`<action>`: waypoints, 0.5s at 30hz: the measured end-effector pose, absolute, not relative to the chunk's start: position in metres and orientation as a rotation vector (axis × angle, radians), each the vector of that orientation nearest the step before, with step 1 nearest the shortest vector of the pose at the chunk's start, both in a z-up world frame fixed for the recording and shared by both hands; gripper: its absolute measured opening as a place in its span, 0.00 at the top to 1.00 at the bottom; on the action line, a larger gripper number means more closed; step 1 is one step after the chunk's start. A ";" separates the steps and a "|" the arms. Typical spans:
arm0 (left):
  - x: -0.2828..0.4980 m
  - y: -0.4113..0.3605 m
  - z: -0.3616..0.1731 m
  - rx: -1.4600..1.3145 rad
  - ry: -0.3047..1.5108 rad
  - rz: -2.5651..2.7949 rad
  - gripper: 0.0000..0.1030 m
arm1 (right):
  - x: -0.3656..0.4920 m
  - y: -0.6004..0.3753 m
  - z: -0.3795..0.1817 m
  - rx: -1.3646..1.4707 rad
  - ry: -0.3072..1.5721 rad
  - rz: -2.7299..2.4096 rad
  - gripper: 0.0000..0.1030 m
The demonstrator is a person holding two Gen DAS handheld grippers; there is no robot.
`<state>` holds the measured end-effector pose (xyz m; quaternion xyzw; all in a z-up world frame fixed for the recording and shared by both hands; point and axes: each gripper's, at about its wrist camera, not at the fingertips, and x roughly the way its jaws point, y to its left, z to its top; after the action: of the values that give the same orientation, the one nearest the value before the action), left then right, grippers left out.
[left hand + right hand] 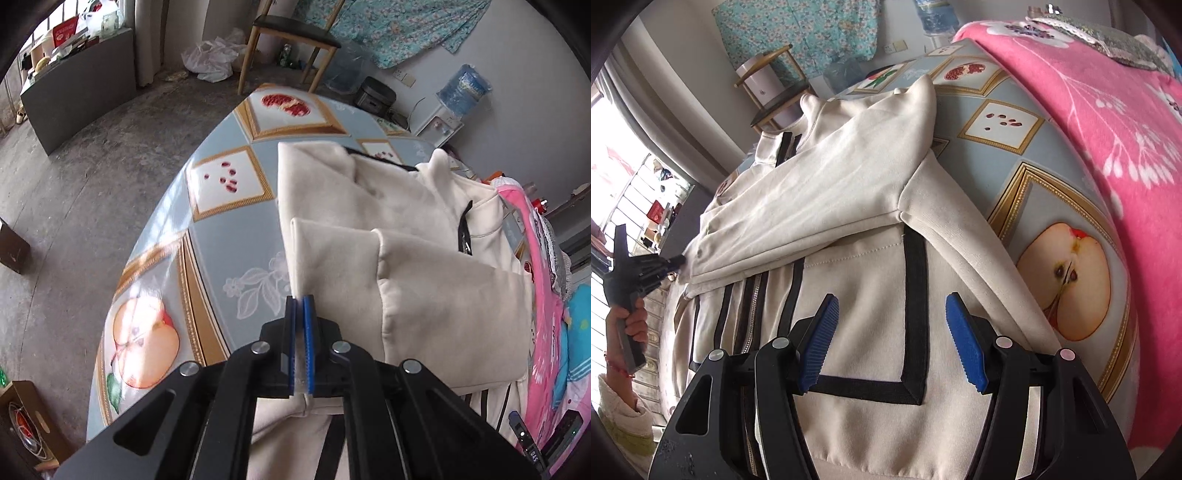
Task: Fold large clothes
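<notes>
A cream jacket (424,280) with black trim lies on a table (225,236) covered in a fruit-print cloth. My left gripper (301,300) is shut on the edge of the jacket's sleeve, with cream fabric pinched between its blue pads. In the right wrist view that left gripper (679,259) holds the cuff end of the sleeve (831,177), which is drawn across the jacket's body (857,273). A person's hand (631,321) grips its handle. My right gripper (891,297) hangs open over the jacket's front by a black-trimmed pocket, nothing between its fingers.
A pink flowered blanket (1089,110) lies along one side of the table (1015,177). Beyond the table stand a wooden chair (291,33), a water dispenser (461,92) and a grey cabinet (74,81). A cardboard box (26,417) sits on the floor.
</notes>
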<state>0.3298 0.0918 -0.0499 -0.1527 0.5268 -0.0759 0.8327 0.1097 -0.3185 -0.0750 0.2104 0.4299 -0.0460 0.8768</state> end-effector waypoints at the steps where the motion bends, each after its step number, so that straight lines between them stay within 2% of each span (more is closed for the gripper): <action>1: 0.328 0.093 -0.050 -0.328 1.107 -0.162 0.95 | 0.109 -0.317 -0.072 0.425 0.894 -0.102 0.43; 8: 0.302 0.092 -0.008 -0.270 0.901 -0.163 0.91 | 0.131 -0.314 -0.016 0.288 0.797 -0.121 0.43; 11: 0.308 0.066 -0.016 -0.213 0.952 -0.234 0.87 | 0.168 -0.302 -0.003 0.213 0.783 -0.100 0.43; 15: 0.316 0.036 -0.050 -0.159 1.052 -0.262 0.81 | 0.215 -0.291 -0.026 0.171 0.858 -0.070 0.43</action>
<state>0.3161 0.0361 -0.0495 -0.0754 0.5000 -0.1247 0.8537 0.2150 -0.2909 -0.0261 0.0828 0.4155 -0.0341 0.9052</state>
